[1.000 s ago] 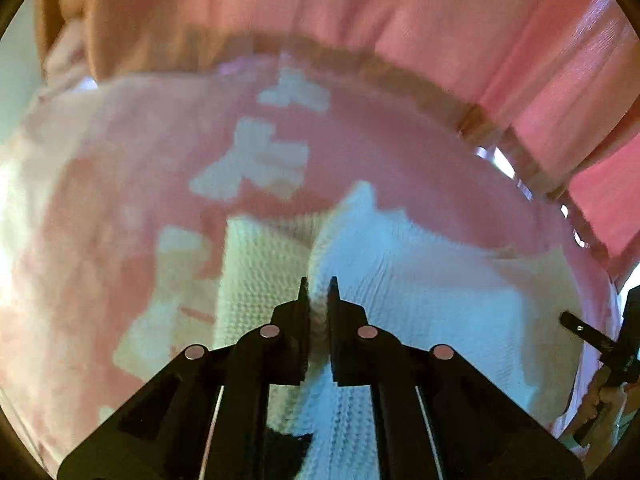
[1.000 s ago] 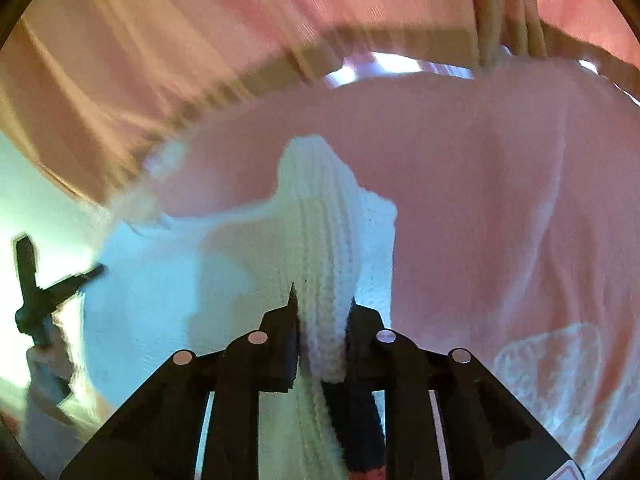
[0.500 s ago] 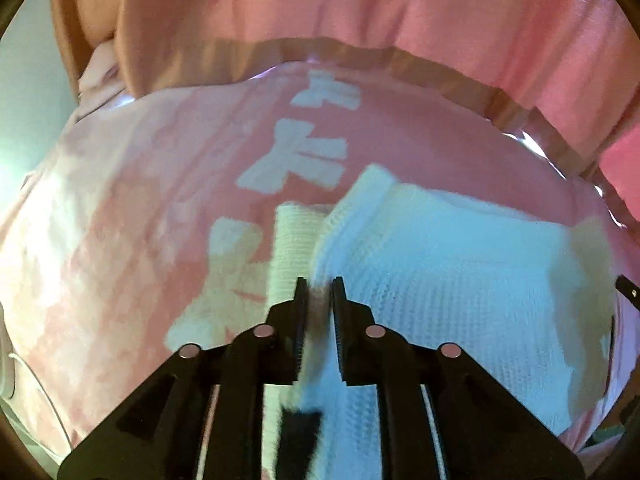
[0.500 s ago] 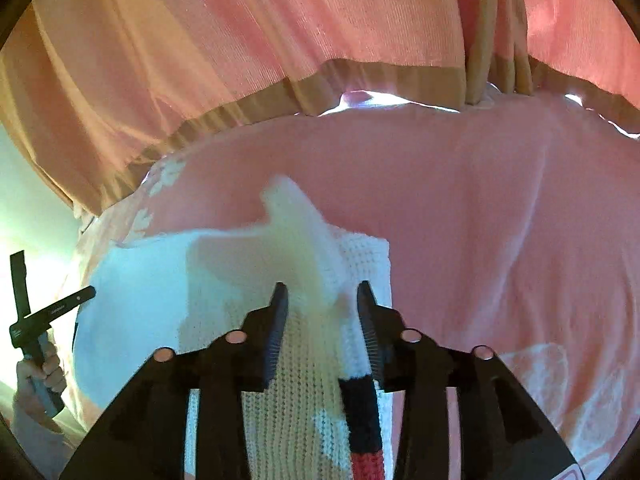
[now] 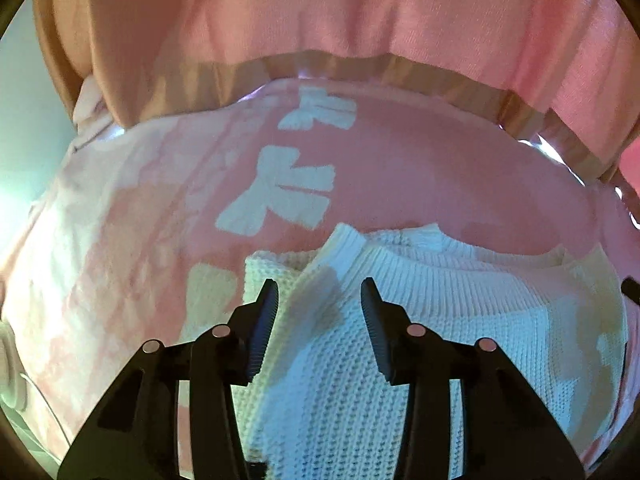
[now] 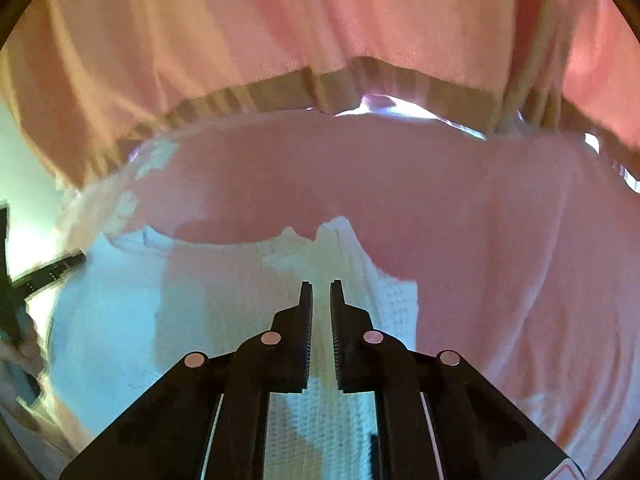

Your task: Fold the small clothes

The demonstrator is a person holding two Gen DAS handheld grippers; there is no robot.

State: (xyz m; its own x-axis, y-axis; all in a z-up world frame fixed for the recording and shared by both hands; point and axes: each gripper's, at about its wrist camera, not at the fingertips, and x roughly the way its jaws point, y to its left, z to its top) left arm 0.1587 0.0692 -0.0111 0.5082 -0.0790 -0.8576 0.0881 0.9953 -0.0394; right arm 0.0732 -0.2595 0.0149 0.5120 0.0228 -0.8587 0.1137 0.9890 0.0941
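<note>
A white knit sweater [image 5: 440, 320] lies flat on a pink blanket with white bow shapes [image 5: 400, 168], its ribbed neck toward the far side. My left gripper [image 5: 319, 282] hovers over the sweater's left shoulder. Its jaws are opening, and the fabric lies below and between them with no pad pressing on it. In the right wrist view the sweater [image 6: 224, 300] fills the lower left. My right gripper [image 6: 321, 282] is over its right shoulder, shut, with only a thin slit between the pads and nothing held.
Pink fabric with a tan hem [image 5: 320, 20] hangs along the blanket's far edge. In the right wrist view the left gripper's black frame [image 6: 40, 276] and a blurred hand [image 6: 20, 356] show at the left edge. Pink blanket [image 6: 500, 240] stretches to the right.
Both grippers let go of the raised sweater folds, which dropped flat. The left jaws spread wide. The right jaws opened, then shut with nothing in them. Both views shifted slightly.
</note>
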